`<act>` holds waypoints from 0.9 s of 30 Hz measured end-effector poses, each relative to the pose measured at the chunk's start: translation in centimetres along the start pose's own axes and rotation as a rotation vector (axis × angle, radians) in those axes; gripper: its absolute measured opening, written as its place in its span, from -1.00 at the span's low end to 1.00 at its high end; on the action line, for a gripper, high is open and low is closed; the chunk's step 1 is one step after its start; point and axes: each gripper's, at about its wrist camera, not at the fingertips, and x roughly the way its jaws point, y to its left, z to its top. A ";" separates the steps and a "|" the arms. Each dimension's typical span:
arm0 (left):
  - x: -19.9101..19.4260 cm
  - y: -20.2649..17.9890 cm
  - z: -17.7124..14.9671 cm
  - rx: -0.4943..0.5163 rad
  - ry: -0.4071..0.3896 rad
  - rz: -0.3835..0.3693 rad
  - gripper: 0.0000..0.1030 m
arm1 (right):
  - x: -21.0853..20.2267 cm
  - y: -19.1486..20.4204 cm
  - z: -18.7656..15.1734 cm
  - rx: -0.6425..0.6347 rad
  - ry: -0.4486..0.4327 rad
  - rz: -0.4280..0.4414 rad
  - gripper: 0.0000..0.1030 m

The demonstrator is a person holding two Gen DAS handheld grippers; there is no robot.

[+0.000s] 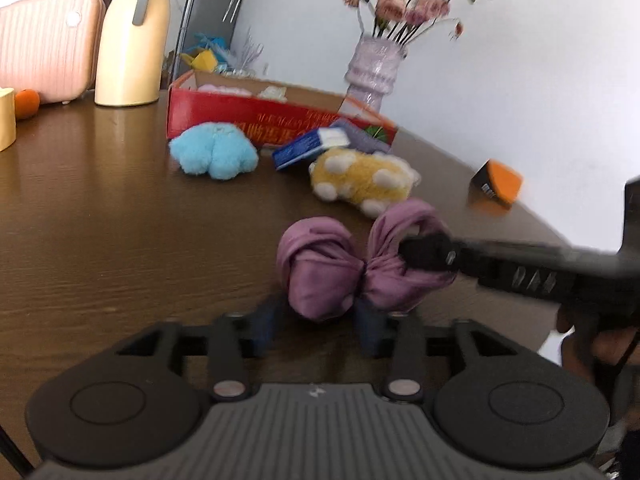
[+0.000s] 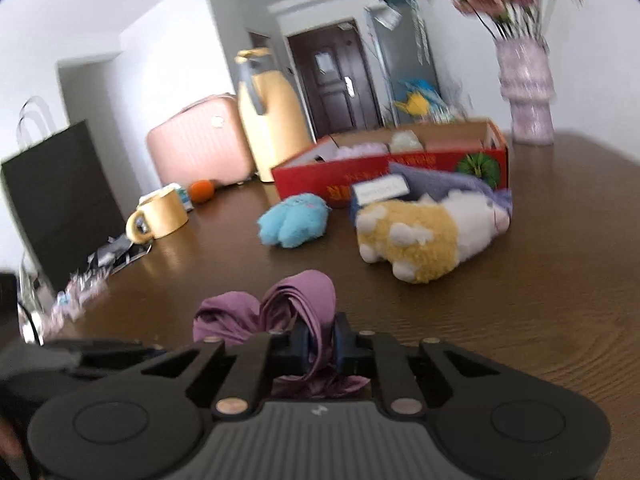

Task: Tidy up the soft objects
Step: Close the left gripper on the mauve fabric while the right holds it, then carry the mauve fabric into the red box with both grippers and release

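While the purple cloth (image 1: 320,276) lay bunched in two lobes on the near part of the brown table (image 1: 100,220), both grippers were at it. The right gripper (image 2: 321,338) had its blue pads nearly together, pinching a fold of the cloth (image 2: 304,304) between them; in the left wrist view it reached in from the right and gripped the cloth's right lobe. The left gripper (image 1: 316,322) stood partly open, its fingers either side of the cloth's near edge, the left lobe just ahead of the gap; whether the pads touched the fabric could not be told through the blur.

Farther back on the table, a blue plush (image 1: 214,154) lay left of a yellow and white plush (image 1: 362,182), apart from each other. Beyond them stood a red box (image 1: 256,120), open on top, with pale soft things inside. A small blue carton (image 1: 308,148) leaned between the box and the yellow plush. A vase (image 1: 374,74) of pink flowers stood at the far right, a cream jug (image 1: 132,40) and a pink case (image 1: 48,44) at the far left. An orange and black box (image 1: 496,186) sat near the table's right edge
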 end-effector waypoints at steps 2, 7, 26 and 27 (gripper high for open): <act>-1.2 0.2 0.0 -0.022 -0.038 -0.024 0.56 | -0.9 0.9 -0.8 -0.064 -0.016 -0.025 -0.78; -1.4 0.5 1.2 -0.062 -0.087 -0.012 0.54 | -2.0 1.9 -2.7 -0.126 -0.043 -0.070 -0.78; 0.4 0.6 2.2 -0.071 -0.038 -0.039 -0.62 | -1.9 0.3 -2.2 0.035 -0.023 -0.033 -0.87; 0.2 0.5 2.8 -0.064 -0.053 -0.054 -0.63 | -2.0 0.1 -2.0 0.045 -0.029 -0.022 -0.91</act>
